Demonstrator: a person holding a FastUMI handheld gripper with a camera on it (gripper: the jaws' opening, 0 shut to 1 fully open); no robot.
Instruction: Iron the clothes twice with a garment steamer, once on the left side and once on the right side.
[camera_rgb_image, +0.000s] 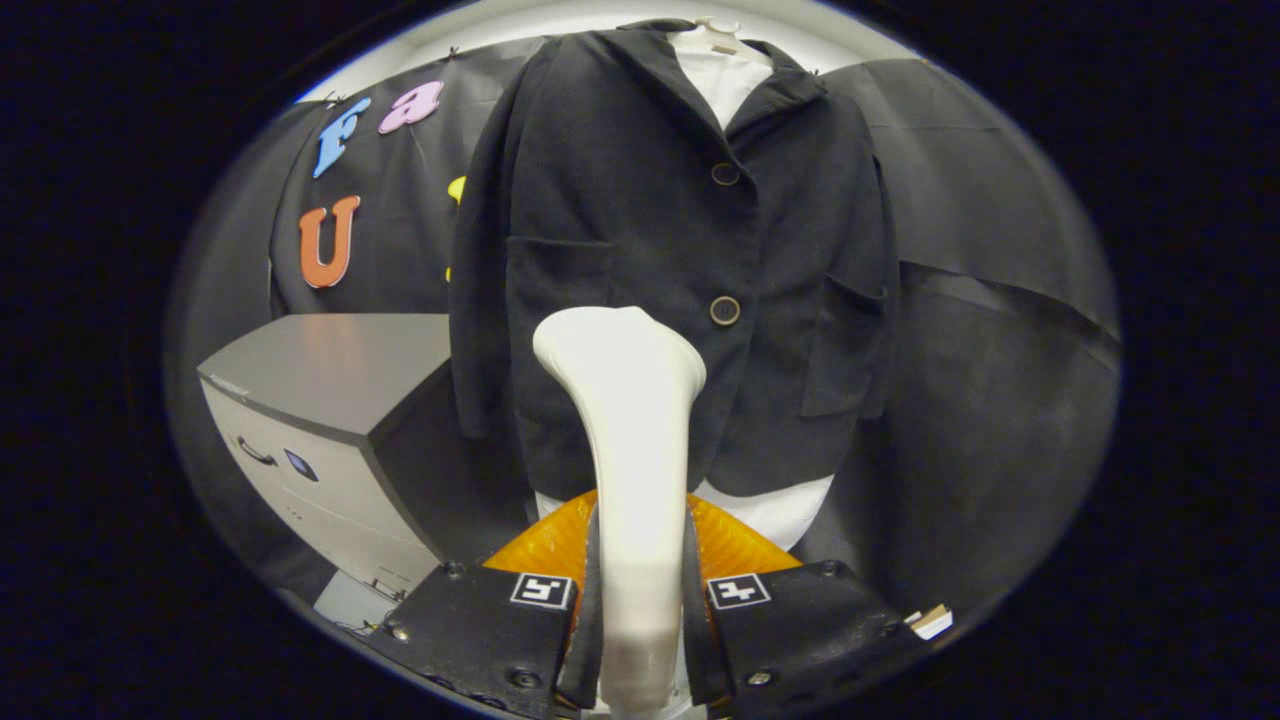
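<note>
My gripper (640, 610) fingers press both sides of the garment steamer (630, 440) handle, its head rising ahead of them before the hanging jacket (640, 250). A shirt (722, 75) sits inside the jacket. A drawer cabinet (320, 420) stands left of the jacket.

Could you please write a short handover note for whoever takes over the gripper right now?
Gripper: shut on the steamer, both fingers pressing its white handle.
Steamer head points at the jacket, near its lower front by the second button; contact cannot be told.
Jacket hangs buttoned over a white shirt, beside a grey cabinet.
Done: steamer picked up.
Left: completed passes cannot be judged; do the left and right strokes.
</note>
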